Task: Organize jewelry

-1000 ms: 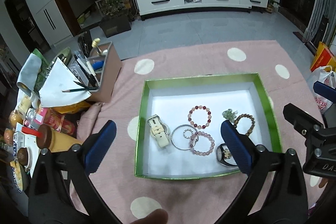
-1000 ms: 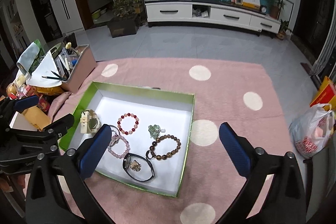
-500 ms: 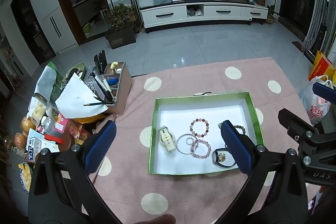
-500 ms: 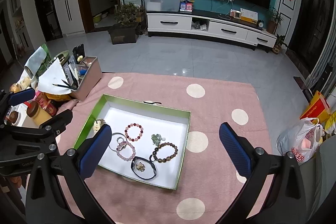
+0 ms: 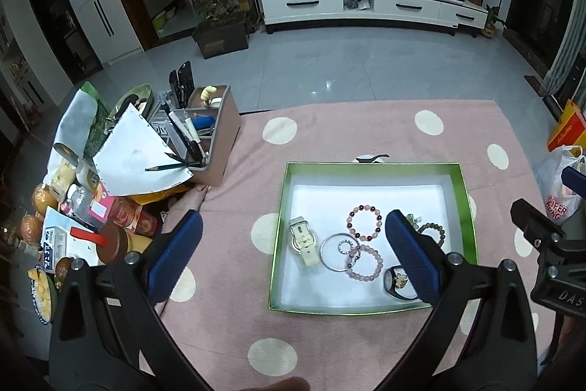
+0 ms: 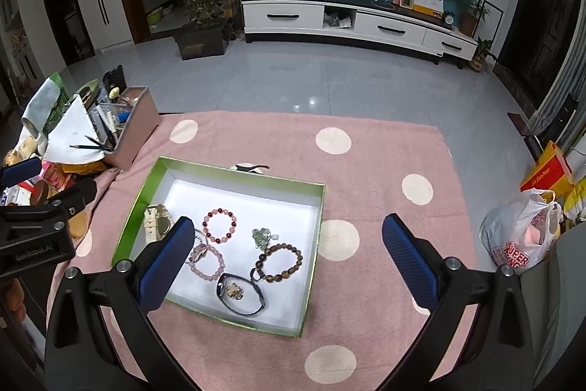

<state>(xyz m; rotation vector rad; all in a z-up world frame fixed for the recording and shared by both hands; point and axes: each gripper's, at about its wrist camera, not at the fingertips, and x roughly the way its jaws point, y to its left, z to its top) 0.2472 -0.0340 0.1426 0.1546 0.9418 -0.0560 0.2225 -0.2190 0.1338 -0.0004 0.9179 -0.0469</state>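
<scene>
Left of the shallow green-rimmed box with a white floor (image 6: 311,244), off the edge of the pink polka-dot cloth (image 6: 366,152), stands a pinkish-brown desk organiser stuffed with pens (image 5: 216,134), with a white sheet of paper and a pencil (image 5: 135,160) leaning against it and a heap of snack packets and bottles (image 5: 84,218) beside that.

The left gripper (image 5: 291,255) hovers above the cloth with its blue-padded fingers (image 5: 175,255) spread wide and nothing between them; its left finger sits over the cloth left of the box, its right finger over the box's right half.

Inside the box, from the left wall rightward: a cream-strapped wristwatch (image 5: 304,240) near the left wall; a plain silver bangle (image 5: 338,251) just right of it, with a small silver ring (image 5: 344,247) inside it; a bracelet of red and pale pink beads (image 6: 219,225) toward the middle; a bracelet of pale lilac-pink beads (image 6: 206,262) nearer the front wall; a black band with a small gold charm lying in its loop (image 6: 240,294) by the front wall; a small green jade-like charm (image 6: 263,237); and a bracelet of brown wooden beads (image 6: 280,262) closest to the right wall.

The right gripper (image 6: 287,259) is likewise wide open and empty, its left finger over the box's left side, its right finger over bare cloth right of the box. Farther right sit a white plastic shopping bag (image 6: 520,240) and a yellow-and-red carton (image 6: 547,173).
</scene>
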